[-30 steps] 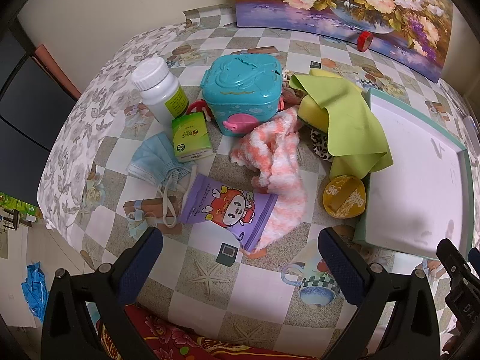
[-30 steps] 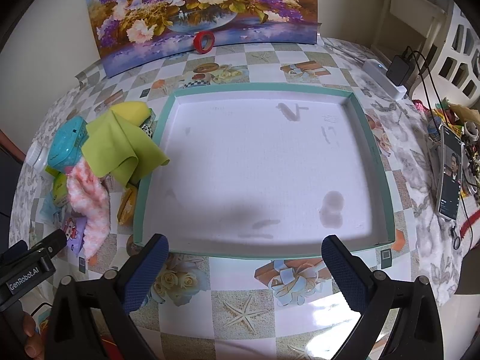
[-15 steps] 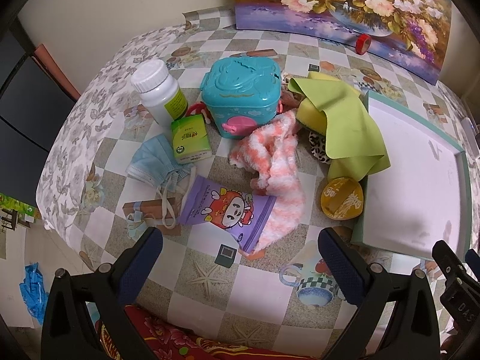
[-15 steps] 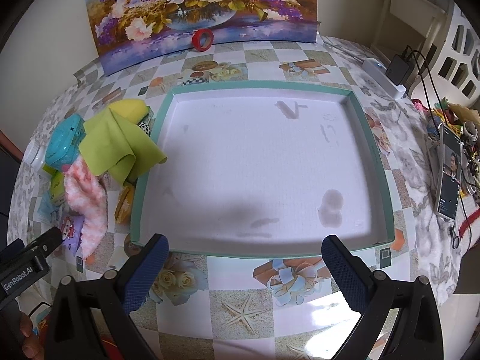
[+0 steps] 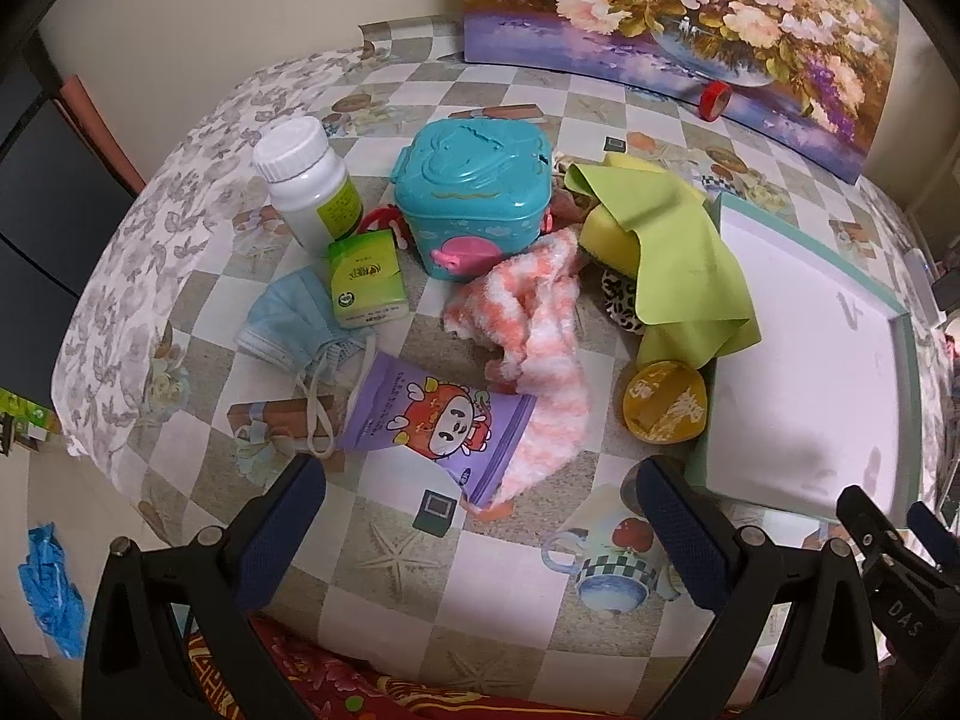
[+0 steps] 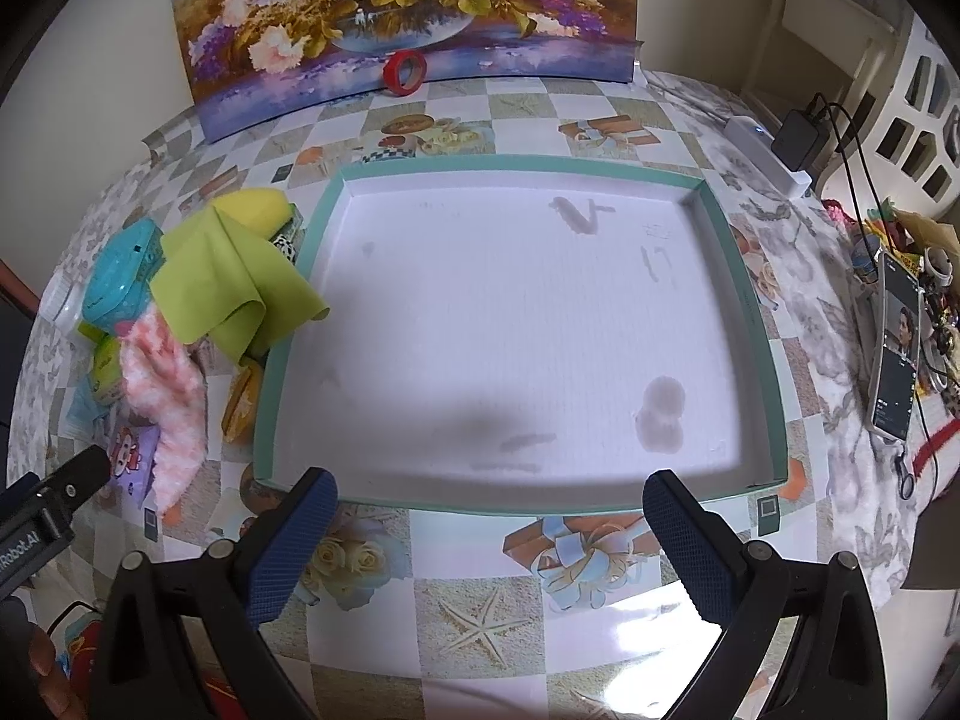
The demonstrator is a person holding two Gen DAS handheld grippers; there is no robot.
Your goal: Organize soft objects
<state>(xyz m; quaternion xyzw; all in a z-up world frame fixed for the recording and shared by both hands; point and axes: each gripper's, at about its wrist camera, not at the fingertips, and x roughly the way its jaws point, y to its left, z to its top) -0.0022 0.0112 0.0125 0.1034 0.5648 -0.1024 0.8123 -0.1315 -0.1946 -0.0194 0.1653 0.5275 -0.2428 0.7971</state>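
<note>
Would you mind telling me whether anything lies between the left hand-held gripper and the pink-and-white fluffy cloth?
Partly. The purple cartoon pouch lies over the near end of the pink-and-white fluffy cloth, directly ahead of the open left hand-held gripper. The cloth's middle and far part are uncovered, with only bare tablecloth before the pouch.

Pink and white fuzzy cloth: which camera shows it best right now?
The left wrist view. There the pink and white fuzzy cloth lies near centre, visible from the teal box down to the purple pouch. The right wrist view shows it only small and distorted at the left edge.
</note>
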